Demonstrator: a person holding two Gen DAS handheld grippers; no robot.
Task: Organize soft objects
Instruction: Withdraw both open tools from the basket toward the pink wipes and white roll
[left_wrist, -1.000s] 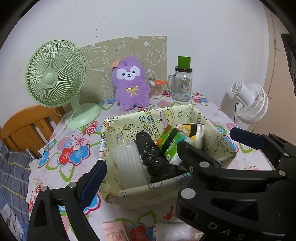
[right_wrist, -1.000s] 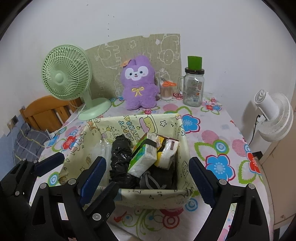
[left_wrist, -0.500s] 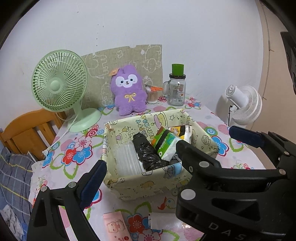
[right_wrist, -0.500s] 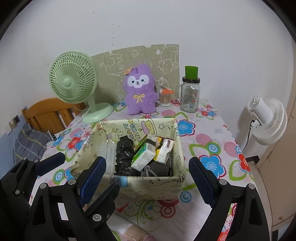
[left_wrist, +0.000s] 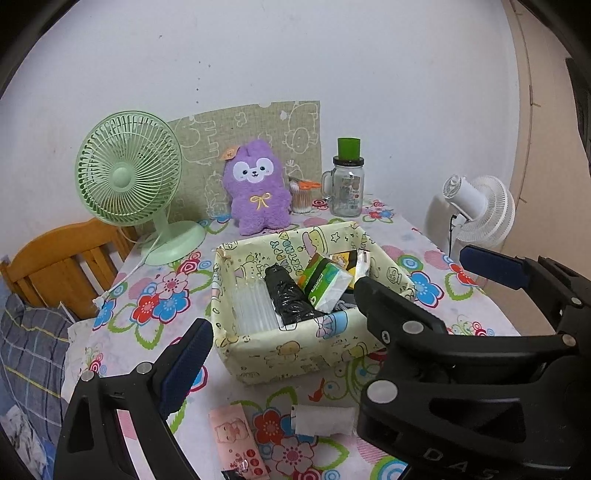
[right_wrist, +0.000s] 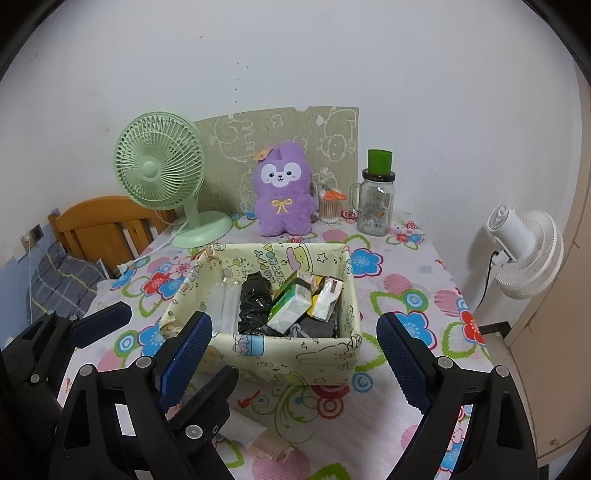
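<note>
A cartoon-print fabric basket (left_wrist: 295, 354) (right_wrist: 325, 356) stands mid-table holding a clear plastic bundle (left_wrist: 255, 306), a black bag roll (right_wrist: 253, 306), a green tissue pack (right_wrist: 290, 310) and small packets. A pink packet (left_wrist: 232, 435) and a white tissue pack (left_wrist: 325, 419) lie on the cloth in front of it. A purple plush (right_wrist: 282, 195) sits at the back. My left gripper (left_wrist: 291, 358) is open and empty, short of the basket's front left. My right gripper (right_wrist: 295, 350) is open and empty, facing the basket's front wall; its body hides the left gripper's right finger.
A green desk fan (right_wrist: 162, 173) stands back left beside a printed board. A glass jar with a green lid (right_wrist: 376, 203) and a cotton swab cup (right_wrist: 330, 208) stand back right. A white fan (right_wrist: 524, 251) is off the table's right edge, a wooden chair (right_wrist: 99, 221) at left.
Both grippers have drawn back and upward from the basket, which now looks smaller. The pink packet and white tissue pack have come into the left wrist view.
</note>
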